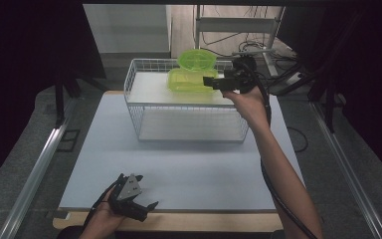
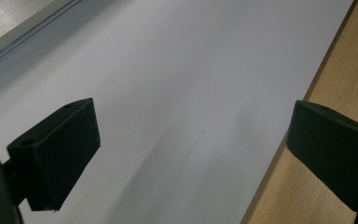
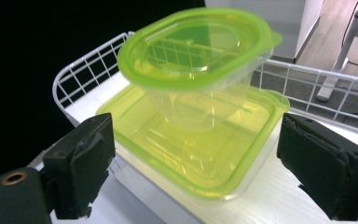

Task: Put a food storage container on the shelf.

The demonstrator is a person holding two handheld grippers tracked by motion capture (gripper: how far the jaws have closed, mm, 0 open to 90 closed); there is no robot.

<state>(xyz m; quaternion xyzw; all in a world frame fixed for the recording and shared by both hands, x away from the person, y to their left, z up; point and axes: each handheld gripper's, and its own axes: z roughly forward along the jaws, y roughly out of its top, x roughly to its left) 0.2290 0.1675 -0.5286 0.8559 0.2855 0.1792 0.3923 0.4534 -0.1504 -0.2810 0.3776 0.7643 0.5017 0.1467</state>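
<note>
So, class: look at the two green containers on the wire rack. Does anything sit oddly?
Yes. The rounded container sits tilted on the square container instead of flat, leaning on the upper shelf of the wire rack. The right gripper stands open around the square one, without pressing it.

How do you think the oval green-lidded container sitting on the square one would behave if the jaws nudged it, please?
The oval container looks like thin clear plastic and appears empty, so probably light and easily shifted. It sits tilted on the square container's glossy lid, so it may well slide or tip off. Its walls would likely flex under a firm squeeze from the open right gripper.
</note>
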